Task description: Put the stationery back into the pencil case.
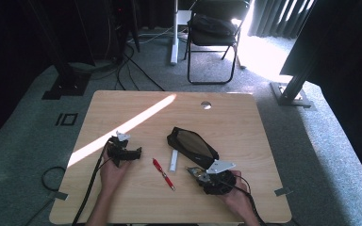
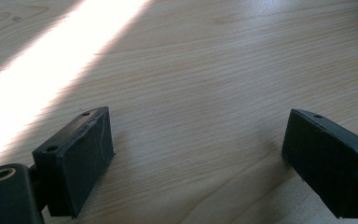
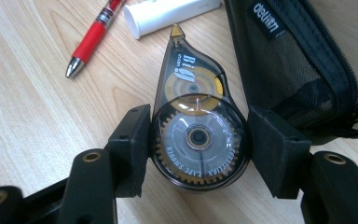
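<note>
Smooth clear plastic: my right gripper (image 3: 198, 140) has its fingers clamped on the round end of the correction tape (image 3: 193, 126), on the tabletop (image 3: 37, 107) beside the pencil case (image 3: 298, 70). Left gripper (image 2: 198, 154) open, empty. Risk: rounded shell squirts out b/c grip sits off-centre.

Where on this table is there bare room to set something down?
Free: the far table strip beyond the pencil case, and the left edge behind the left tongs. Crowded: between red pen, white tube, and right tongs.
</note>
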Available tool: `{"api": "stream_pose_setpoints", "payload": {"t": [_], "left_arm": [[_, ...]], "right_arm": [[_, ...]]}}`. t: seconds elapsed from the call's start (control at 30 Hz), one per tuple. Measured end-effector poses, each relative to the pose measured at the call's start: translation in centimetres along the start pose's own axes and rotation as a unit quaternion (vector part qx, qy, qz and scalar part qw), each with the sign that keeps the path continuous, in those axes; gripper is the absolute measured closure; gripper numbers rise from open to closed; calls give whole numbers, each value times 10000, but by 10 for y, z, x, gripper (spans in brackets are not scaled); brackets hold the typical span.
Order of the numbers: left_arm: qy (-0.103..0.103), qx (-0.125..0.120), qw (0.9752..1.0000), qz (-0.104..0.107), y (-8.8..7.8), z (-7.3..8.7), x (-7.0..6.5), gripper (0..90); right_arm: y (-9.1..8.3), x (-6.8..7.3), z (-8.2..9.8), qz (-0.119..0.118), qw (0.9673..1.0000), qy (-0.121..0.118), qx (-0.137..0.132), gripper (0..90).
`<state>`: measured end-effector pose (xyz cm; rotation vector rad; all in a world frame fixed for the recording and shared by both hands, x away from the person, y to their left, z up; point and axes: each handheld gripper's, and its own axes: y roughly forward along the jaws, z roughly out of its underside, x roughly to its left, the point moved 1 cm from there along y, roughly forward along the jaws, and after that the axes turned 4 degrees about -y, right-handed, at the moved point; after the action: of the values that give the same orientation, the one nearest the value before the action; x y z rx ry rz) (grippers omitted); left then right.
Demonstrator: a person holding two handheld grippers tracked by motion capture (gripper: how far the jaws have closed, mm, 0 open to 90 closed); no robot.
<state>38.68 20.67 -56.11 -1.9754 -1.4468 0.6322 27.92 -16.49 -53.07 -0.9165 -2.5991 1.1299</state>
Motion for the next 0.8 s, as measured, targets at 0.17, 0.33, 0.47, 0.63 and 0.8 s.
{"api": "stream_pose_setpoints", "payload": {"t": [0.17,0.33,0.47,0.63,0.8], "left_arm": [[-1,-1,10000,0,0,0,0,89],[-2,-3,10000,0,0,0,0,89],[-2,-2,10000,0,0,0,0,89],[-2,-4,10000,-1,0,0,0,89],[-2,-3,10000,0,0,0,0,89]], "right_arm": [[-5,3,-4,22,10000,-52,-81,417],[-11,4,-8,58,9998,-98,-153,417],[-15,5,-10,90,9997,-121,-214,417],[-21,5,-13,139,9994,-156,-265,417],[-26,5,-16,180,9992,-176,-323,417]]}}
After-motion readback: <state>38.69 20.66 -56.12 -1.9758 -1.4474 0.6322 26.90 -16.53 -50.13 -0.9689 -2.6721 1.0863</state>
